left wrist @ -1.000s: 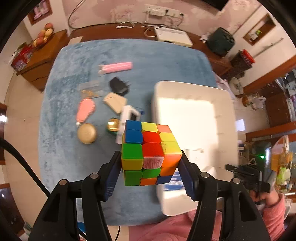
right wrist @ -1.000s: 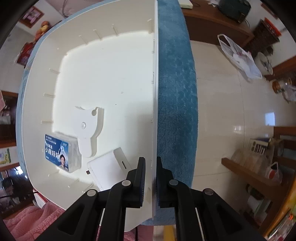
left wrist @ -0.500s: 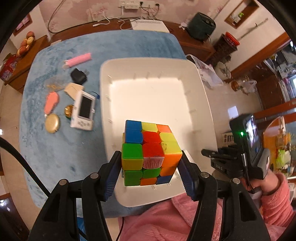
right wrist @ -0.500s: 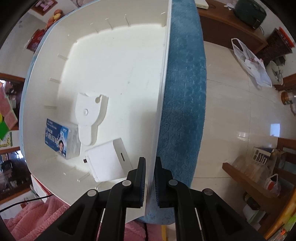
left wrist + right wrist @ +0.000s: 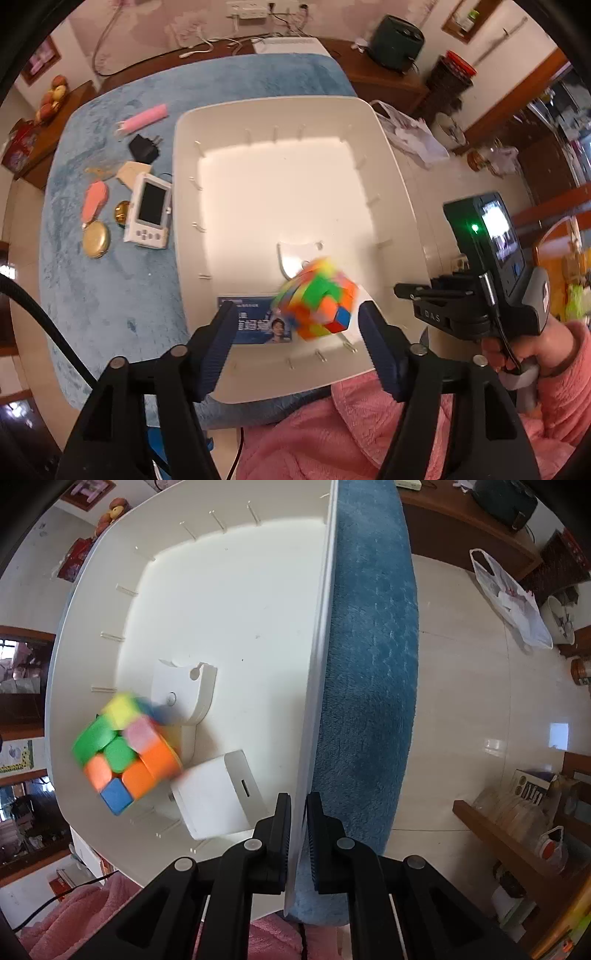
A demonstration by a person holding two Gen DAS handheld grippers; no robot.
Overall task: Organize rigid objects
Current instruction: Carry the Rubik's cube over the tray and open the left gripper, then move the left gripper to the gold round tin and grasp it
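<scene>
A multicoloured puzzle cube [image 5: 317, 298] is blurred and tilted inside the white bin [image 5: 184, 177], free of my fingers, over a blue printed box [image 5: 255, 321]. My left gripper [image 5: 295, 325] is open above the bin's near end. The cube also shows in the right wrist view [image 5: 123, 751], beside a white square box [image 5: 218, 794] and a white bracket [image 5: 183, 692]. My right gripper [image 5: 296, 814] is shut on the bin's right wall [image 5: 319, 664], and it shows in the left wrist view [image 5: 436, 299].
On the blue cloth [image 5: 110, 288] left of the bin lie a white handheld console [image 5: 149, 212], a gold round case [image 5: 96, 240], a pink item [image 5: 94, 199], a beige block [image 5: 133, 171], a black plug [image 5: 144, 147] and a pink tube [image 5: 142, 118]. My pink sleeve [image 5: 369, 435] is below.
My left gripper has opened and let go of the cube, which has dropped into the bin, tumbling. The left gripper moved right over the bin. The right gripper still clamps the wall.
</scene>
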